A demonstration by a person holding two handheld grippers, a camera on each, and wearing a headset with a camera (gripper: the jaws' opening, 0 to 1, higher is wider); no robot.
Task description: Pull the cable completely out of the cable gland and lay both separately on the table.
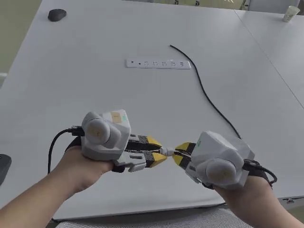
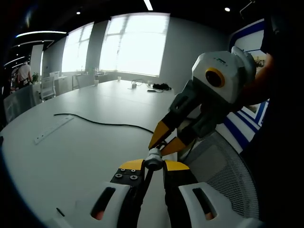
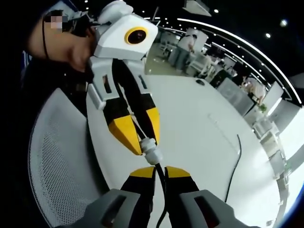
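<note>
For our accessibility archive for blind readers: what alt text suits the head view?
Left gripper and right gripper meet tip to tip above a white table, pinching a small cable gland between them. A power strip and black cable lie beyond.

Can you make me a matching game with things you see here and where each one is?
Things:
1 cable gland
2 mouse
3 power strip
4 paper cup

Places:
A far left corner of the table
B middle of the table
C far right, on the next table
D in the air, between left gripper and right gripper

Pairs: 1-D, 2-A, 3-B, 4-C
</note>
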